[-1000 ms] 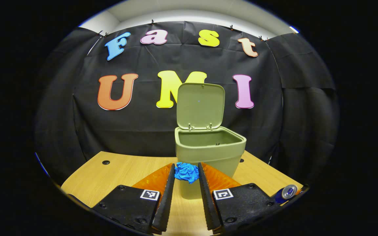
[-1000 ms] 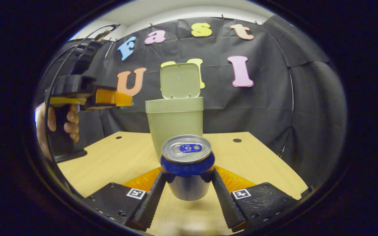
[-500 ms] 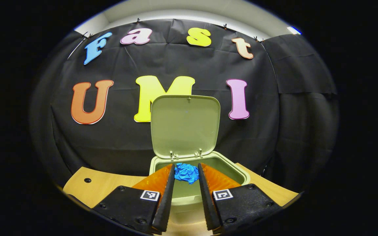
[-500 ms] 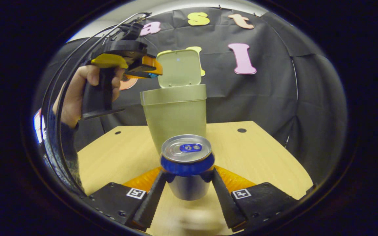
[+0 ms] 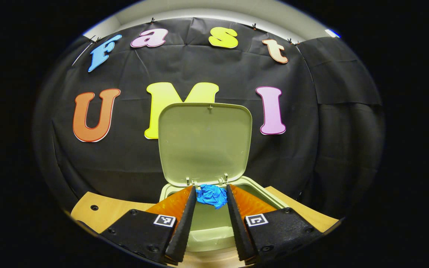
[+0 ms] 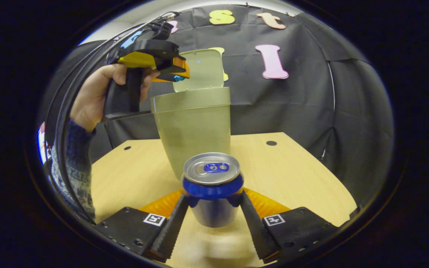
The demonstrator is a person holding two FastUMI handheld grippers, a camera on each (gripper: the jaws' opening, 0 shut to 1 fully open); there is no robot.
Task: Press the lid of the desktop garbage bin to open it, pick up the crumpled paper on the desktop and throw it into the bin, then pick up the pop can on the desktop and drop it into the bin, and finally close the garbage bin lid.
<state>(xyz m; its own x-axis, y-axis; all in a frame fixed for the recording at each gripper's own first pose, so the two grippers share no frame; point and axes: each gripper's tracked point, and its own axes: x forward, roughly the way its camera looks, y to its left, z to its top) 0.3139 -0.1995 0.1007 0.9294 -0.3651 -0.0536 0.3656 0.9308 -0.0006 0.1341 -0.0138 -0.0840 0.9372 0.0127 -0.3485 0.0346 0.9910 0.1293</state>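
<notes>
An olive-green bin (image 6: 193, 126) stands on the wooden desk with its lid (image 5: 204, 143) tipped up and back. In the left gripper view my left gripper (image 5: 210, 196) is shut on a blue crumpled paper (image 5: 212, 195), held over the bin's open mouth (image 5: 214, 223) close to the lid hinges. The right gripper view shows that gripper (image 6: 175, 74) in a hand (image 6: 95, 95) above the bin's left rim. My right gripper (image 6: 213, 203) is shut on a pop can (image 6: 213, 188) with a silver top and blue band, lifted above the desk in front of the bin.
The wooden desk (image 6: 296, 175) has small round holes (image 6: 271, 143) near its back corners. The black cloth wall hangs right behind the bin. A patterned sleeve (image 6: 71, 163) runs along the left of the right gripper view.
My left gripper carried the paper up and forward, from in front of the bin to over its opening. My right gripper rose with the can and came closer to the bin.
</notes>
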